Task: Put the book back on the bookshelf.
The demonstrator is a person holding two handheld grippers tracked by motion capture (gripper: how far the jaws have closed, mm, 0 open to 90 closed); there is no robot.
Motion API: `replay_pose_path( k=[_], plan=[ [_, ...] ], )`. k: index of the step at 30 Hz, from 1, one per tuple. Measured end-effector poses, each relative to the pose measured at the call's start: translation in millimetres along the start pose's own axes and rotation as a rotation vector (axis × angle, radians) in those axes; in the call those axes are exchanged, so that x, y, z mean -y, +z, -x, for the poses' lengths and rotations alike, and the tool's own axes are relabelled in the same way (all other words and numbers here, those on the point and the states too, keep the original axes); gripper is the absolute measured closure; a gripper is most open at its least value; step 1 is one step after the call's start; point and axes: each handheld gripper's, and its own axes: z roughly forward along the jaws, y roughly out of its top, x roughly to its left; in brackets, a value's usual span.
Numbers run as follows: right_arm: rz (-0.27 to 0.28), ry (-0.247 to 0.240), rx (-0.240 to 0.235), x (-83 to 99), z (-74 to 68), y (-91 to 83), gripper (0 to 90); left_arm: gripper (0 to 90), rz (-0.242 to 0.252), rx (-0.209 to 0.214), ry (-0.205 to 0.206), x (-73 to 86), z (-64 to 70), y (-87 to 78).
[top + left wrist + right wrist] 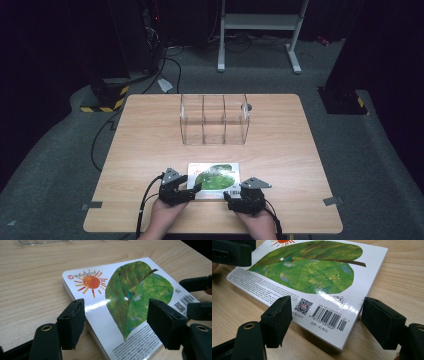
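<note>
Board book (214, 176) flat between both grippers; stiff, glossy, likely slippery; left gripper (116, 318) and right gripper (327, 320) spread, straddling near corners; grip there.

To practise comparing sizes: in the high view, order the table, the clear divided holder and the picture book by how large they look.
1. Table, by far the largest.
2. Clear divided holder.
3. Picture book, somewhat smaller in outline, though it lies nearer the camera, so this gap is less certain.
</note>
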Motion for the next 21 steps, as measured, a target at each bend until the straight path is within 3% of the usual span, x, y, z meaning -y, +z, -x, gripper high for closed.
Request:
replay_pose_path(
  k=[6, 13, 18, 21],
  plan=[
    [0.004, 0.001, 0.001, 0.1, -0.1, 0.2, 24.4, 31.5, 0.038, 0.012, -0.007, -3.0, 1.0, -5.3],
    [0.01, 0.03, -0.021, 0.3, 1.7, -0.6, 23.3, 31.5, 0.148, 0.064, -0.023, -7.3, 3.7, -17.1],
    [0.01, 0.03, -0.02, 0.5, 1.6, -0.6, 23.3, 33.7, 0.126, 0.051, -0.031, -5.4, 0.7, -14.5],
    [0.018, 0.025, -0.019, 0.8, 1.1, -1.3, 23.6, 35.8, 0.139, 0.045, -0.028, -4.8, 0.5, -14.6]
  ],
)
